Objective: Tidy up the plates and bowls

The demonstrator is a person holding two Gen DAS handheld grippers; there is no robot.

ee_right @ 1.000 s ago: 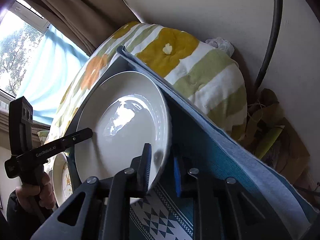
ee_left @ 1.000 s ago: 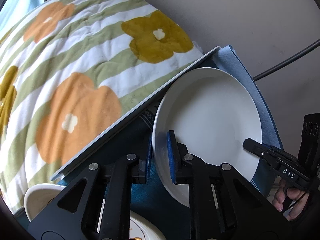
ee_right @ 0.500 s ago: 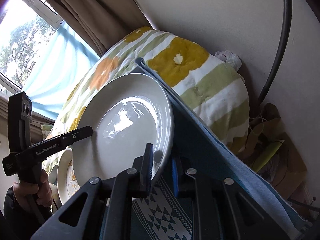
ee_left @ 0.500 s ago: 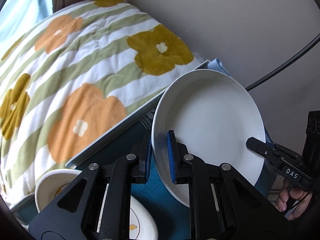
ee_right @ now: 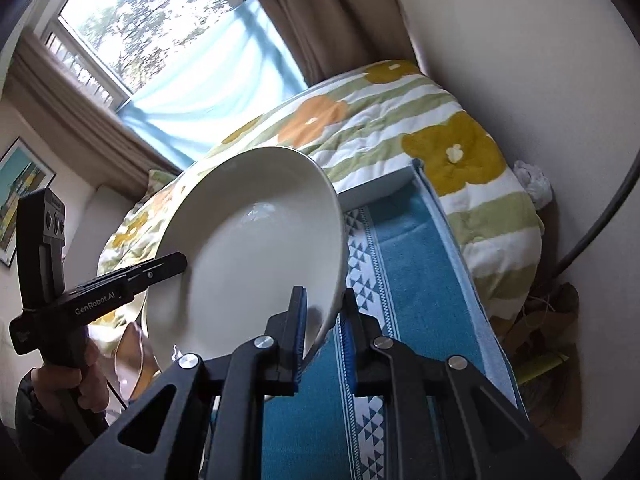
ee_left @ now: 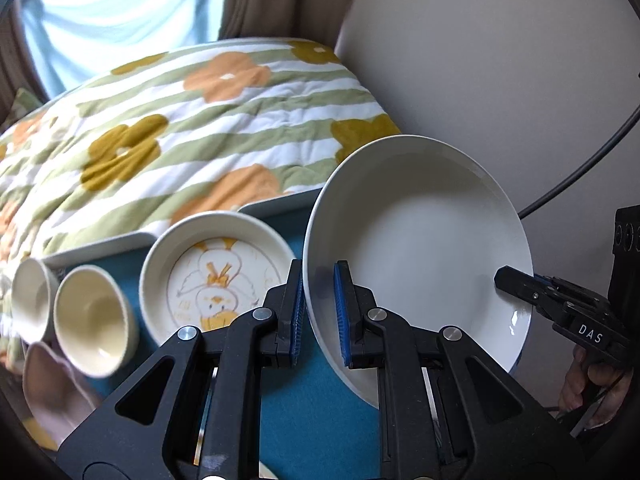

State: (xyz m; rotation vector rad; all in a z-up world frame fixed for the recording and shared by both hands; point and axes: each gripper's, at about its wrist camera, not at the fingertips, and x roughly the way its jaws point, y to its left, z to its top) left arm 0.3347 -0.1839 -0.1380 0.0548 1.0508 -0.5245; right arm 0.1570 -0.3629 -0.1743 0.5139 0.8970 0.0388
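White plate (ee_left: 424, 248), round, glossy glazed ceramic with a shallow dished centre, was held tilted in the air above the blue cloth (ee_right: 404, 264), gripped at opposite points of its rim by both tongs. Left gripper (ee_left: 318, 304) was clamped on the near rim, blue ribbed pads on either face of the plate. Right gripper (ee_right: 322, 330) was likewise pinched on the rim, one pad inside the dish, one behind it. Highlights on the glaze near the rim; surface otherwise plain and unmarked.

Just left of it in the left wrist view, a round straight-walled dish (ee_left: 216, 276) sat on the cloth, cream, with an orange line drawing of a chick-like figure on its flat base. Further left, two small cream bowls (ee_left: 90, 320), smooth and deep, side by side, somewhat blurred.

Cloth was woven, teal, with a white triangle-pattern band and a paler blue border. It lay on a pale flat table, edge (ee_right: 376, 190) visible. Beyond: a puffy quilted duvet (ee_left: 208, 132), green and white stripes with orange and mustard flowers. Plain matte wall (ee_left: 500, 60) on the right; brown curtain (ee_right: 320, 16) and window behind.
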